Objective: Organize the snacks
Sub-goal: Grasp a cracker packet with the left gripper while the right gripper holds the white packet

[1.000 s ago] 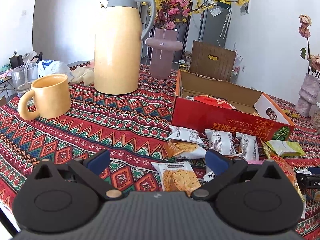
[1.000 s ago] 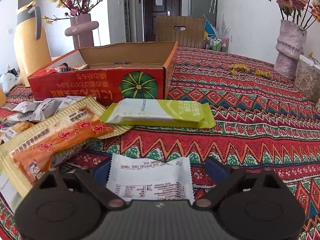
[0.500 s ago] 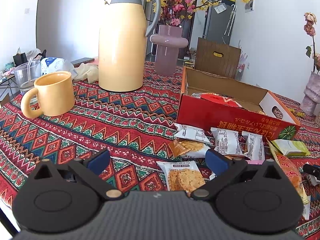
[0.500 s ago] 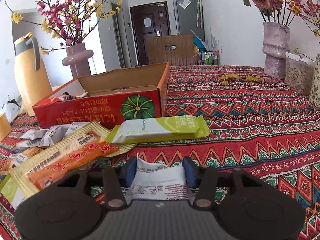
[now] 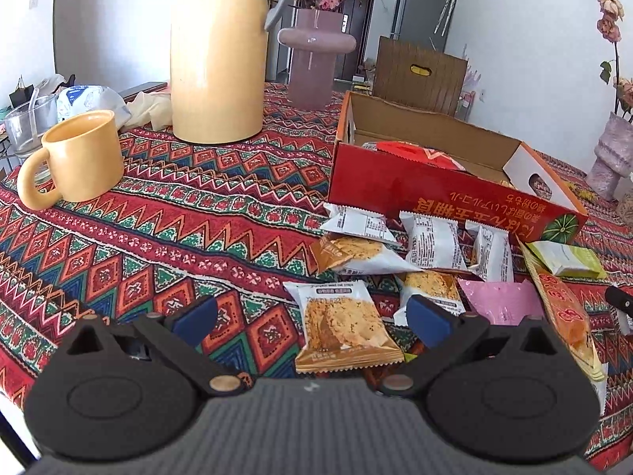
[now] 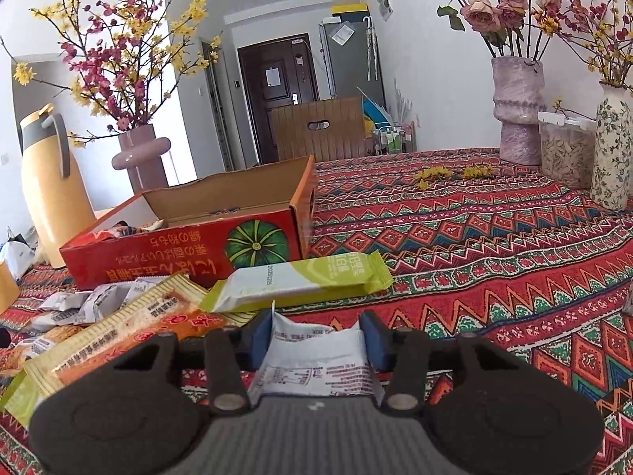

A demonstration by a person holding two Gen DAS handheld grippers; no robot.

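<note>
Snack packets [image 5: 415, 253] on tablecloth [image 5: 178, 217] before box [image 5: 435, 194]; mug [image 5: 79, 158] far left.

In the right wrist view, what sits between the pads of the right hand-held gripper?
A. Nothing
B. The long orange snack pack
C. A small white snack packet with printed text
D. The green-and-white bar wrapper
C: the right hand-held gripper has its blue pads pressed on either side of a small white snack packet, while the green-and-white bar lies on the cloth ahead.

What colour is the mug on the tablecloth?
Pale yellow-orange mug, clearest in the left wrist view.
</note>
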